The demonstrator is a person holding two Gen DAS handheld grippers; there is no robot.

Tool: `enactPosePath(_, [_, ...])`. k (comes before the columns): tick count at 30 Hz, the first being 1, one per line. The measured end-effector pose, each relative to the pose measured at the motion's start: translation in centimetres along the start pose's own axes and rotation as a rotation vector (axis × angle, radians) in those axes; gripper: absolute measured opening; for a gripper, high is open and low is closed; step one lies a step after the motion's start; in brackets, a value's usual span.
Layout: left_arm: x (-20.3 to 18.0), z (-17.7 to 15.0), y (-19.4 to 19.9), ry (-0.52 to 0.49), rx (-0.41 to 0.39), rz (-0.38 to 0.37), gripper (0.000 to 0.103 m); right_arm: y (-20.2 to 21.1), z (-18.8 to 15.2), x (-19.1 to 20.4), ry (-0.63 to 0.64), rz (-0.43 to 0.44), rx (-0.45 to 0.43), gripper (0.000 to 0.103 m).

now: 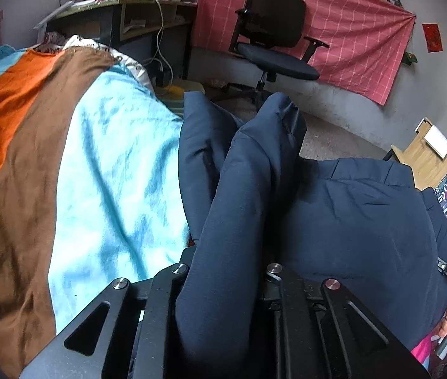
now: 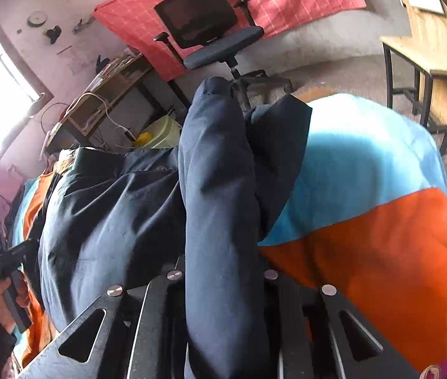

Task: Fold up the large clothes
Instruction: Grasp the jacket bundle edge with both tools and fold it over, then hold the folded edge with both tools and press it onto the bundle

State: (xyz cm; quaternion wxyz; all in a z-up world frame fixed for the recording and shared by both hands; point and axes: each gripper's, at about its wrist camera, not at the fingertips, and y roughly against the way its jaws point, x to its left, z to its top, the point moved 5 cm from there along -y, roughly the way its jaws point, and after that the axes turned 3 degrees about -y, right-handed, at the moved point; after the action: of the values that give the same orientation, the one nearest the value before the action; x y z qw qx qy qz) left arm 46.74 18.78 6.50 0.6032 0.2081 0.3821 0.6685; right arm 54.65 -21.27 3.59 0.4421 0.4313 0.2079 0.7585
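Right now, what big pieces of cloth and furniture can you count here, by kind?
Navy garment, held up by both grippers: 1
Striped bedspread in blue, brown and orange: 1
Pink checked wall cloth: 1
Office chair: 1
Wooden tables: 2, a cluttered desk and a small table
Total: 6

A lived-in bedroom: striped bedspread (image 1: pixel 65 158), cluttered desk (image 1: pixel 122 15), office chair (image 1: pixel 274 38), pink cloth (image 1: pixel 349 25) pinned to the wall.
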Motion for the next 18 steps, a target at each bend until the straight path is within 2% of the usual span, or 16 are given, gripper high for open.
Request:
enactPosePath(6, [-0.6,-1.2,2.2,-0.016,-0.006,-0.004,0.013,1.9,0.3,1.6,0.042,-0.002,-0.020,0.015])
enactPosePath(11, [-0.9,-1.2,4.4,0.032,-0.008,-0.026,0.012,3.5,0.2,2.8,0.048,0.009,-0.030,0.015])
enactPosePath(18, [-1.9,-0.4,8.1,0.010,-0.030,-0.035,0.012,6.2,-0.3,4.4,0.073,0.013,-0.049,0.014])
